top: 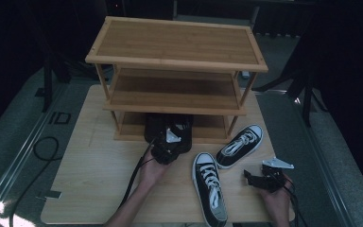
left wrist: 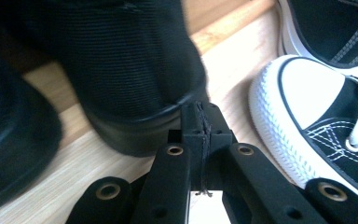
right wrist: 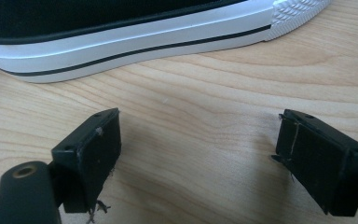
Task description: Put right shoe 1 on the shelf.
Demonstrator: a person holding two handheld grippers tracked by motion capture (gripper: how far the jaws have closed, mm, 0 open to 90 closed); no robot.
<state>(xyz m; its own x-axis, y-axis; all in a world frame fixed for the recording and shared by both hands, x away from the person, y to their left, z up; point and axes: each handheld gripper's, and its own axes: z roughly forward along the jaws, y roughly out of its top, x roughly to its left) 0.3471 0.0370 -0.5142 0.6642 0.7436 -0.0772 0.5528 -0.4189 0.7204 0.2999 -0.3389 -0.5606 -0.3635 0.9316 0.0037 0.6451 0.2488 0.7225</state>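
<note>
While the left gripper (top: 166,150) sits at the heel of the black boot (top: 168,130), its fingers are pressed together, seemingly pinching only the thin back edge of the boot or nothing at all; the left gripper view shows the pads meeting right at the heel rim (left wrist: 186,100), hard to tell if fabric is caught. That boot stands at the front of the bottom shelf of the wooden rack (top: 176,59), half on the counter (top: 94,179). Risk: a pinch this thin likely slips if the boot is pushed or lifted, so it may tip or drag crooked against the rack's leg. The near sneaker (top: 209,187) lies just beside the left hand, toe close to the boot, so a sideways swing could knock it. The right gripper (top: 260,178) rests low on the counter with fingers wide apart, nothing between them, near the second sneaker (top: 241,145); closing too low would scrape wood rather than catch the sole (right wrist: 135,44).
</note>
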